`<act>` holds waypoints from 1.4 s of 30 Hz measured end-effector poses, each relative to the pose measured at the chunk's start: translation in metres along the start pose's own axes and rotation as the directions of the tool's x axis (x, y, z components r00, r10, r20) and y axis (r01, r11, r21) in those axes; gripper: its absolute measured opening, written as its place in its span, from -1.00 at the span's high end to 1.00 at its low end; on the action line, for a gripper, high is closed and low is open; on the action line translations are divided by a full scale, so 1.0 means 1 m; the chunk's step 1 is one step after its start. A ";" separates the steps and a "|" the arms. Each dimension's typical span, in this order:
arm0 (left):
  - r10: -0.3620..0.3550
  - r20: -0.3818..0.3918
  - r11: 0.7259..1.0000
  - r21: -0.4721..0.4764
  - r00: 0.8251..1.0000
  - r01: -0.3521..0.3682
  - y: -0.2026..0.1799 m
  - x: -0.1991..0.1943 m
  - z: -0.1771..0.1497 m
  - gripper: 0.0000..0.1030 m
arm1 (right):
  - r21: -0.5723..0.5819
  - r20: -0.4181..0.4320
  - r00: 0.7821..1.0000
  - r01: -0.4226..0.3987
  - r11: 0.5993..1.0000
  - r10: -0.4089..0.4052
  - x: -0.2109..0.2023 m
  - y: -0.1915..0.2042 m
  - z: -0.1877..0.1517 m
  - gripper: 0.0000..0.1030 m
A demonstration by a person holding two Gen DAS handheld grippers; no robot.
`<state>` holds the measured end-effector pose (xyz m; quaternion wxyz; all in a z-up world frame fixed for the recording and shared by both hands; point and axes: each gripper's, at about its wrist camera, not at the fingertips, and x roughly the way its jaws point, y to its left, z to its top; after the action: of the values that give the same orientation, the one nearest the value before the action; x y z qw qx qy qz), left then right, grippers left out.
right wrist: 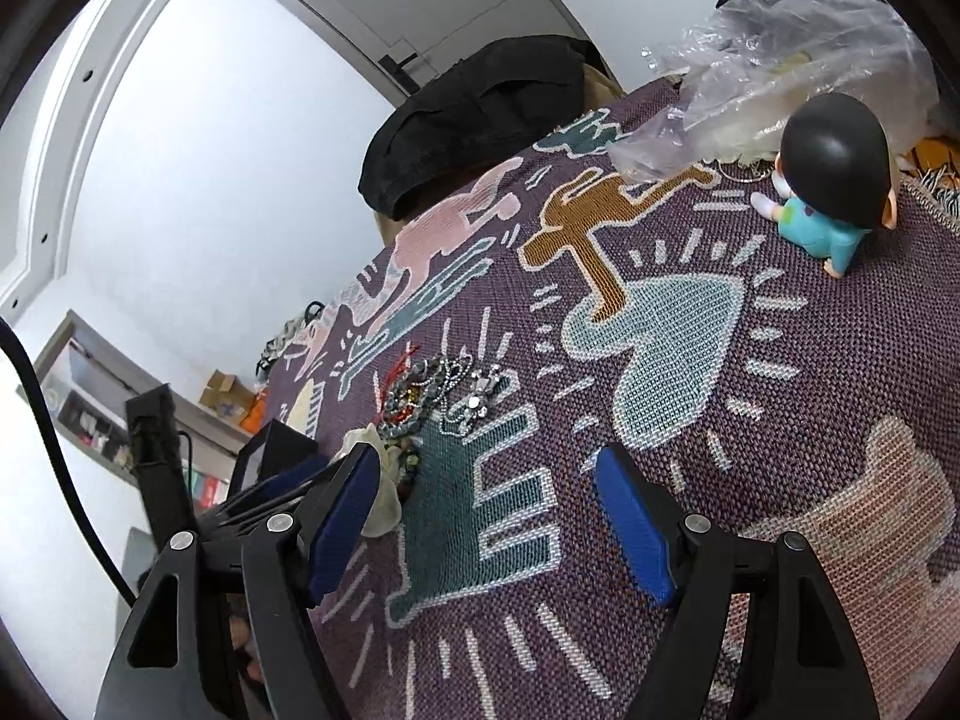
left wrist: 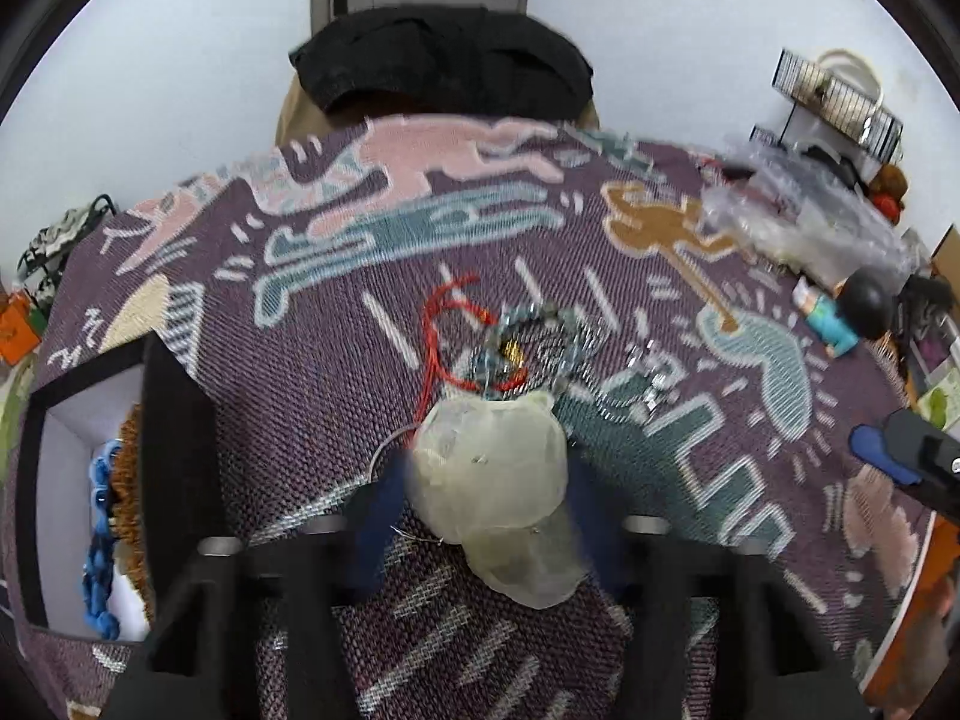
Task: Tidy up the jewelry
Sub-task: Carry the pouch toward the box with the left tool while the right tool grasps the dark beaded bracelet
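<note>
My left gripper (left wrist: 486, 468) is shut on a pale sheer organza pouch (left wrist: 492, 474), held just above the patterned blanket; the pouch also shows in the right wrist view (right wrist: 381, 480). Just beyond it lies a pile of jewelry (left wrist: 516, 348): a red cord bracelet (left wrist: 438, 330), beaded bracelets and silver chains, which also shows in the right wrist view (right wrist: 438, 390). A black open box (left wrist: 90, 480) at the left holds a blue chain (left wrist: 99, 540) and a brown piece. My right gripper (right wrist: 486, 486) is open and empty over the blanket, right of the pile.
A figurine with a black head and teal clothes (right wrist: 834, 180) sits at the blanket's far right, next to crumpled clear plastic bags (right wrist: 780, 60). A chair draped with black clothing (left wrist: 444, 60) stands behind the table. A wire rack (left wrist: 840, 102) stands at the far right.
</note>
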<state>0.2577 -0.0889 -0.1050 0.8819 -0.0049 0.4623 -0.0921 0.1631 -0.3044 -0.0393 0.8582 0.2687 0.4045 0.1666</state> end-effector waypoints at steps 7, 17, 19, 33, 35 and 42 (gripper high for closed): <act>-0.025 0.071 1.000 -0.006 0.997 0.025 0.004 -0.017 0.004 0.96 | 0.002 -0.016 1.000 -0.013 1.000 0.013 0.007 -0.001 -0.001 -0.45; -0.070 0.171 0.997 -0.022 0.983 0.075 0.009 -0.062 0.013 0.97 | -0.032 -0.068 0.997 -0.049 0.998 0.047 0.024 0.025 -0.002 -0.44; -0.078 0.185 0.996 -0.031 0.980 0.085 0.012 -0.070 0.014 0.97 | -0.049 -0.077 0.996 -0.054 0.997 0.050 0.028 0.031 -0.002 -0.41; -0.081 0.283 0.990 -0.087 0.956 0.110 0.042 -0.118 0.015 0.98 | -0.114 -0.208 0.978 -0.012 0.993 -0.012 0.085 0.062 -0.015 0.22; -0.078 0.292 0.989 -0.099 0.953 0.111 0.048 -0.123 0.014 0.98 | -0.121 -0.220 0.975 0.008 0.993 -0.035 0.092 0.063 -0.015 0.22; -0.072 0.311 0.984 -0.133 0.948 0.119 0.066 -0.131 0.005 0.98 | -0.182 -0.231 0.966 0.075 0.980 -0.117 0.118 0.073 -0.016 0.27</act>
<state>0.1992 -0.0024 -0.0017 0.9343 -0.1077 0.3253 -0.0981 0.2185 -0.1820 -0.0756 0.8298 0.1514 0.5022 0.1906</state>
